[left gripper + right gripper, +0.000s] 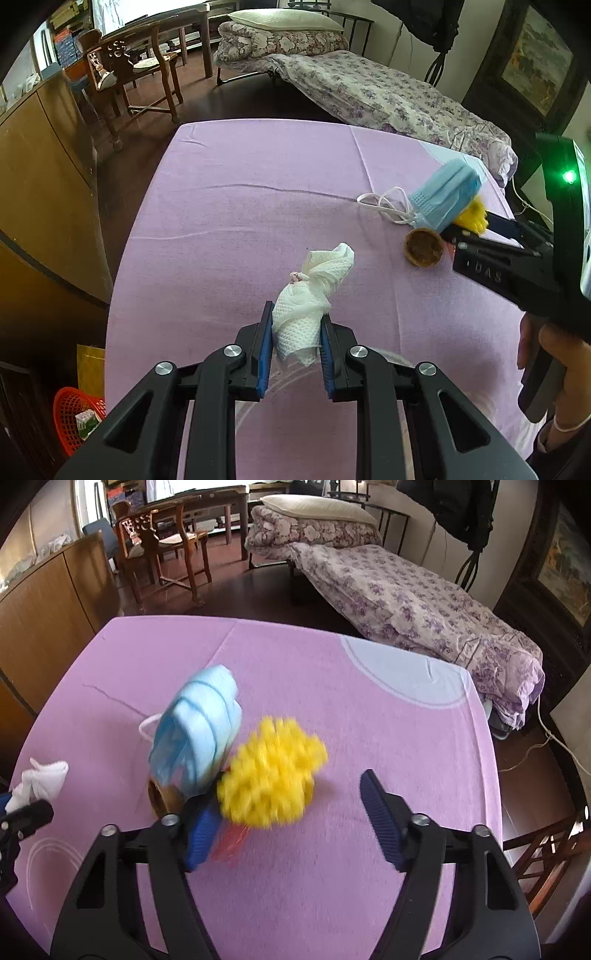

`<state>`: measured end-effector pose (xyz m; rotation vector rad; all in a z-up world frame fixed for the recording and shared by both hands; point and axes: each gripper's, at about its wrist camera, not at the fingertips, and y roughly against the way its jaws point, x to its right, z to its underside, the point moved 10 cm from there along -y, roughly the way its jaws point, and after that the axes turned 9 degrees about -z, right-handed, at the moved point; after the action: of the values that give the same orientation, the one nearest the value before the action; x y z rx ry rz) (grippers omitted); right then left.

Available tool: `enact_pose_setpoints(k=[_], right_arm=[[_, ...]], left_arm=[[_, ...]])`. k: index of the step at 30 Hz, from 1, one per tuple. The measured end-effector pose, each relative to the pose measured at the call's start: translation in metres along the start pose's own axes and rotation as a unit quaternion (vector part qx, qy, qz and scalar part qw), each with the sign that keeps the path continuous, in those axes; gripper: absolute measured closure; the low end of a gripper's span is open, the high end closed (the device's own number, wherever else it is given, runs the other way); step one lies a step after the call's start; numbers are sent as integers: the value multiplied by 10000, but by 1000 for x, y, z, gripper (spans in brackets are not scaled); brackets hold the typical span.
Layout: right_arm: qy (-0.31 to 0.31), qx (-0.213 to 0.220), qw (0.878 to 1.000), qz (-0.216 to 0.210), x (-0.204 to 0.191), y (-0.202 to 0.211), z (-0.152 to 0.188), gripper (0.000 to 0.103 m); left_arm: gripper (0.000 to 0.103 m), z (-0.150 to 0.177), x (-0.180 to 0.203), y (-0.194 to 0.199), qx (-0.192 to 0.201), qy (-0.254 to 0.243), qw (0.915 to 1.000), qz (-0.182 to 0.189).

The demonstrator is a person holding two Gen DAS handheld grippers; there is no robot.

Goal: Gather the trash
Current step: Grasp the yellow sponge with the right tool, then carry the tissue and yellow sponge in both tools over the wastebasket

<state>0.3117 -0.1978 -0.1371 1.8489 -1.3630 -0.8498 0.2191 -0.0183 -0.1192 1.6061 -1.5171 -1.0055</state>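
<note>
table (240,206) in pink cloth holds all the trash | blue mask (199,734) soft, floppy, leans beside yellow foam net (273,771), springy, grab mid-body | right gripper (291,812) fingers apart around it, not pinching | left gripper (295,332) clamped on light crumpled tissue (314,291) | small brown cup (423,247) probably crushes easily

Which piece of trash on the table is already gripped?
The white tissue wad: the left gripper is clamped on it. The blue face mask, brown cup and yellow scrunchy piece aren't clamped.
</note>
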Motion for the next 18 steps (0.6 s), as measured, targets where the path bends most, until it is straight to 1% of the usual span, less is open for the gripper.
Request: enact_pose_setpoints(k=[1, 3, 6, 10, 15, 18], right_arm=[[-18, 7, 10000, -46, -1, 0, 0, 47], [-8, -11, 9999, -109, -2, 0, 0, 70], [6, 28, 9997, -228, -5, 10, 5, 70], [61, -62, 9998, -206, -6, 26, 19, 70], [-99, -58, 9993, -355, -11, 49, 31, 70], [-125, -38, 9991, -406, -19, 63, 40, 70]], left_arm=[[81, 0, 0, 0, -5, 6, 10000, 1], [81, 0, 0, -1, -10, 11, 10000, 0], [81, -1, 0, 0, 12, -5, 10000, -3], [81, -3, 1, 3, 74, -22, 10000, 21], [81, -4, 2, 8, 110, 9, 9999, 78], [81, -4, 0, 15, 185, 35, 9998, 6]])
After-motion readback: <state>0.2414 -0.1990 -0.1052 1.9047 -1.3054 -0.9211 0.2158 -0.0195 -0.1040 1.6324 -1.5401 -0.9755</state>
